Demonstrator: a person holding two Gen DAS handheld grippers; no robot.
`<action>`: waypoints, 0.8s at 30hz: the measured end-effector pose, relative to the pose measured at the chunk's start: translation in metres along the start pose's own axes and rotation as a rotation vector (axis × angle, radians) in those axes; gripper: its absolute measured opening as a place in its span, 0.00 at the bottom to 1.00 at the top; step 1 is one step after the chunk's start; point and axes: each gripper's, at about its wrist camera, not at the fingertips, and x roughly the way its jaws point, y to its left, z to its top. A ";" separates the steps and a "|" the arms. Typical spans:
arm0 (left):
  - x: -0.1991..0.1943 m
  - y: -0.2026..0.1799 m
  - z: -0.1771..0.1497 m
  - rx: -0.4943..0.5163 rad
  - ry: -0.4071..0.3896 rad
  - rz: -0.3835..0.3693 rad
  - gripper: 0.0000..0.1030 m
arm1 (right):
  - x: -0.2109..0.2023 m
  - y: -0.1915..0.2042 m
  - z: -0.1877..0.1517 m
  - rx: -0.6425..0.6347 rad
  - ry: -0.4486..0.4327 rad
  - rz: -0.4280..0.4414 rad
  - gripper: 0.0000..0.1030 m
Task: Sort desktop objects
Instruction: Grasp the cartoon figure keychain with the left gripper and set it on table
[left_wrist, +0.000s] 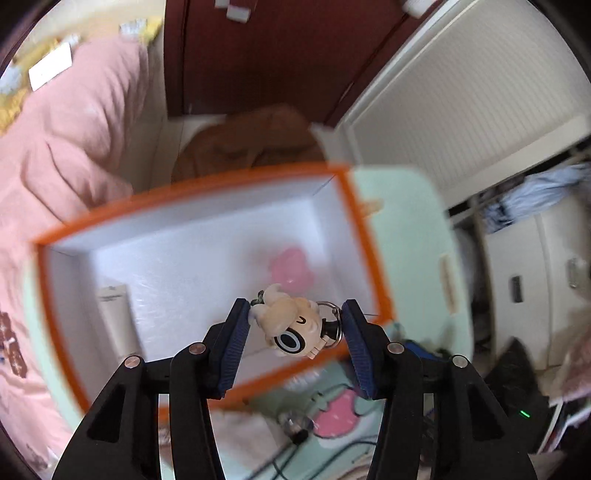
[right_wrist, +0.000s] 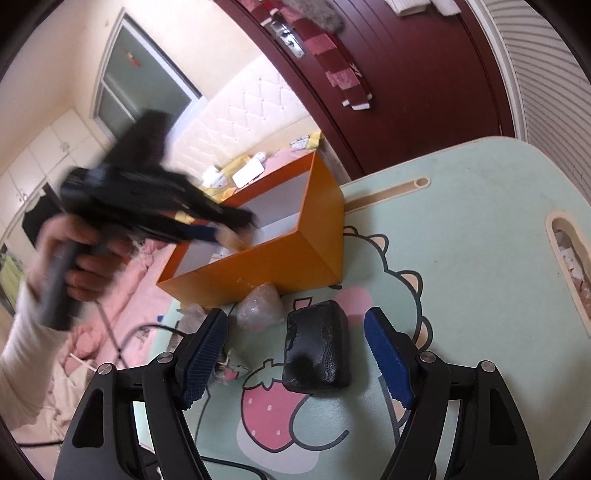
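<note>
Above orange-walled, white-lined box (left_wrist: 207, 236), left tool (left_wrist: 295, 326) loosely pinching cream figurine keychain (left_wrist: 291, 325); right tool (right_wrist: 295, 350) wide; risk: slipping outside.

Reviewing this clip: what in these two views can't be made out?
- Left wrist: pink object in the orange box is motion-blurred; identity unclear.
- Left wrist: white tube label too small and blurred to read.
- Right wrist: left gripper smeared by motion; its load unreadable.
- Right wrist: box contents hidden by its near wall.
</note>
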 end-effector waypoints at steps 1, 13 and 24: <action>-0.013 -0.002 -0.004 0.005 -0.029 -0.013 0.51 | 0.001 0.001 0.000 -0.005 0.000 -0.004 0.74; -0.014 0.052 -0.132 -0.137 -0.077 -0.090 0.51 | 0.002 0.011 0.002 -0.083 -0.017 -0.053 0.74; 0.024 0.048 -0.174 -0.067 -0.207 0.057 0.61 | 0.007 0.040 0.052 -0.210 0.070 -0.076 0.74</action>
